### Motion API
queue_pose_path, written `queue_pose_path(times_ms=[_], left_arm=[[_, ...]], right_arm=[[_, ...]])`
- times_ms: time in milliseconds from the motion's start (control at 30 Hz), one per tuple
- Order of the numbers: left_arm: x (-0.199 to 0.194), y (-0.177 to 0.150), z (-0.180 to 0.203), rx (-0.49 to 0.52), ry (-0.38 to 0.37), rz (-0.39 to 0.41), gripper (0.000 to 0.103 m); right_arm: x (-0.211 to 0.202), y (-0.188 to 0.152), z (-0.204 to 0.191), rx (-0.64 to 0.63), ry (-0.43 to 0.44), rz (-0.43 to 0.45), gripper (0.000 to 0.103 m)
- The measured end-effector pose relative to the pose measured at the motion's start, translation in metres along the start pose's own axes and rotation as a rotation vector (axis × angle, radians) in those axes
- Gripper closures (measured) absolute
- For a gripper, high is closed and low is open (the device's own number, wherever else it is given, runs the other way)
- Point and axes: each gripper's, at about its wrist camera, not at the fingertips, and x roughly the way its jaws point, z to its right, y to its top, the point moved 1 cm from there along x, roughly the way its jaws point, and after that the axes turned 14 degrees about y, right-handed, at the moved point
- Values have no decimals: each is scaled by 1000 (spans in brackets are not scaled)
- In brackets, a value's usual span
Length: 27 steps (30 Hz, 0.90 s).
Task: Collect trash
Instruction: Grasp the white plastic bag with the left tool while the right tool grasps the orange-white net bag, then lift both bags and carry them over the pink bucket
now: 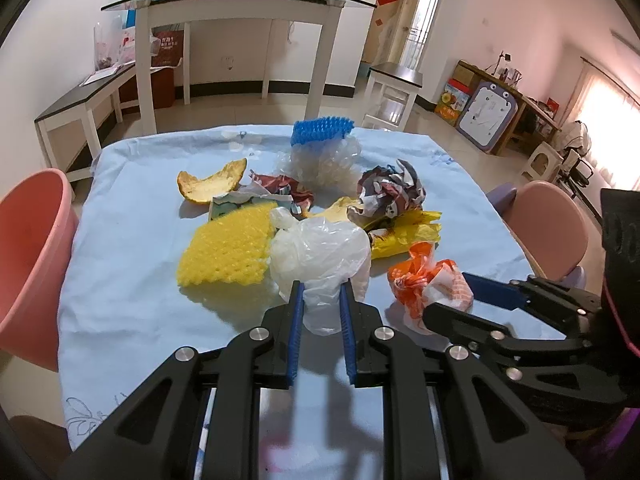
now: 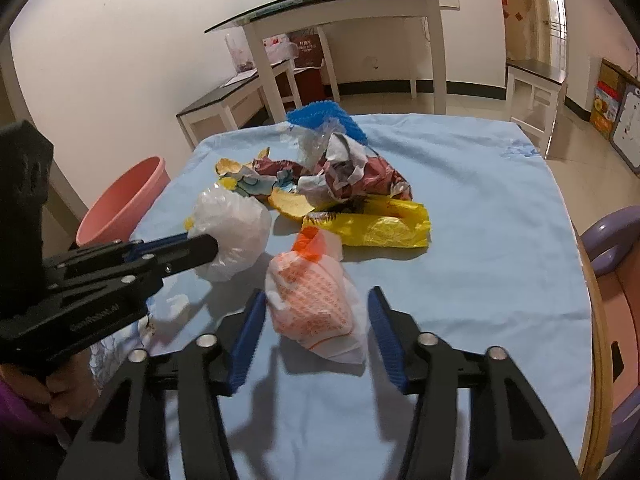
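A table covered by a light blue cloth point(image 1: 132, 280) fills most of both wrist views, with a pink basin point(image 1: 28, 256) seen just beyond its left edge. A heap of trash is spread over the middle of the cloth. At its far end a blue spiky foam piece point(image 1: 322, 130) is seen above clear crinkled plastic point(image 1: 324, 164). To the right, crumpled printed paper point(image 1: 394, 192) is set against a yellow plastic bag point(image 1: 408, 236). On the left, a yellow foam net point(image 1: 226, 250) is laid flat, with a piece of orange peel point(image 1: 212, 184) behind it.

Nearest the viewer, a white plastic bag point(image 1: 320, 256) is pinched between the blue pads of the left gripper point(image 1: 322, 292), whose jaws are set narrow and pressed into the bag's near end. To its right, an orange-and-white bag point(image 2: 316, 308) is framed by the right gripper point(image 2: 318, 308). Those jaws are held half wide; the left pad is shown just beside the bag, the right pad clearly apart from it. No squeeze on the bag is seen.
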Motion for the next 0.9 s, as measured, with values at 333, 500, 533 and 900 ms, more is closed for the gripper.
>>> queue_pose_path(times_ms=[333,500,533,900], left_arm=[[-23,-2,-4,4,-16,50,85],[-34,-4,-8,6,-26,69,85],[-35,-4,-8,6,-27,72,85],[-64,-4,-35,-33,1,154,85]], right_arm=[[-8,-4,-1,-14,-9,34,70],[-14,-7,-5,-2,13,56,70],[-16,-7,-7,-4,16,62,70],[-34,16,-38,-64,58,156,70]])
